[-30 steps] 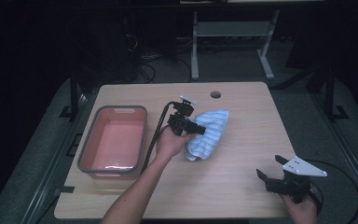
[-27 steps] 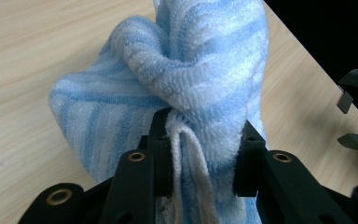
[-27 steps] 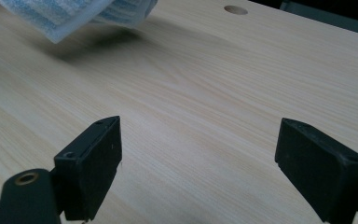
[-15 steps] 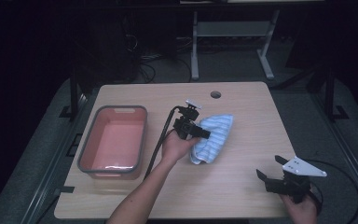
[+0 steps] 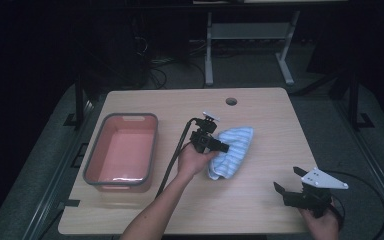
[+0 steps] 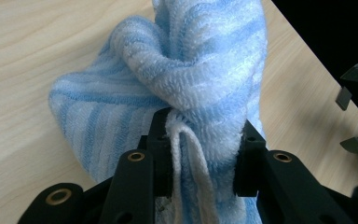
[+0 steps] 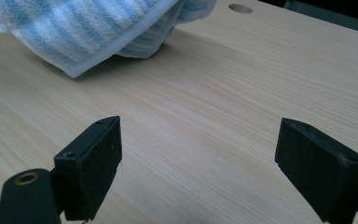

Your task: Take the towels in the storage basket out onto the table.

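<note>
Left claw [image 5: 219, 146] of mine is clenched on one towel [image 5: 232, 150], the single blue-and-white striped cloth on the tabletop [image 5: 260, 115]. In the left gripper view a bunched fold of it sits squeezed between my two jaws, and the rest lies on the wood near the middle. I count one towel and one tub [image 5: 121, 151], a pink one with a grey rim, to the left of the towel and apart from it. My right claw [image 5: 286, 186] is released, its two jaws wide apart near the front right edge, well apart from the towel. One round hole [image 5: 231, 101] is at the far edge.
</note>
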Demonstrator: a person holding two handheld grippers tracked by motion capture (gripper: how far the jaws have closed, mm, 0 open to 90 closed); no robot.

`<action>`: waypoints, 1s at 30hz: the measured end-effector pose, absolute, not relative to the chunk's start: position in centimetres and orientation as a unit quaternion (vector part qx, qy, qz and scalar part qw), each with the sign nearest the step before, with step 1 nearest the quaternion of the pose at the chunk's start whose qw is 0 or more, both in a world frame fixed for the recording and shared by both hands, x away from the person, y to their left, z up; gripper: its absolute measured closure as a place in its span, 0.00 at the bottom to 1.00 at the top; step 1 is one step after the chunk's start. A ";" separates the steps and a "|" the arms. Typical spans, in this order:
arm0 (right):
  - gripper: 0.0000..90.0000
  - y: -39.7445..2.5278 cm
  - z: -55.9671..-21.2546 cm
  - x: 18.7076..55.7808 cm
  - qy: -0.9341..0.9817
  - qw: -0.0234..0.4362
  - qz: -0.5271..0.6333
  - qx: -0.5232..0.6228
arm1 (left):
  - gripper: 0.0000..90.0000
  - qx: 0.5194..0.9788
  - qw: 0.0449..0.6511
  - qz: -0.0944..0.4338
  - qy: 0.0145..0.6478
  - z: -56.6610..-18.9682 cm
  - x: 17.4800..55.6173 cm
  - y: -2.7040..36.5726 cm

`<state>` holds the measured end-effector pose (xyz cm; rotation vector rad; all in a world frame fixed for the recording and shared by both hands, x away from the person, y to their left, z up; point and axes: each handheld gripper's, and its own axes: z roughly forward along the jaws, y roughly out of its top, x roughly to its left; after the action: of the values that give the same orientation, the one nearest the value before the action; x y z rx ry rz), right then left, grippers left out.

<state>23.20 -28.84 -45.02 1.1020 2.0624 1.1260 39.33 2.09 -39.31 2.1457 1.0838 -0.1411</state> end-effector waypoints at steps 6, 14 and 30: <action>0.16 -28.8 -45.1 23.2 0.767 0.271 0.414 0.407 | 0.73 0.829 0.359 -0.060 0.425 -40.0 39.4 1.7; 0.16 -28.8 -45.1 23.3 0.768 0.269 0.414 0.407 | 0.70 0.827 0.359 -0.069 0.429 -41.0 39.5 1.4; 0.16 -28.7 -45.3 23.3 0.770 0.266 0.412 0.407 | 0.54 0.825 0.351 -0.068 0.438 -41.7 39.5 1.5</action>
<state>23.27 -28.71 -45.26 1.0994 2.0806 1.1130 39.55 1.46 -41.75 2.1353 1.1329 -0.1767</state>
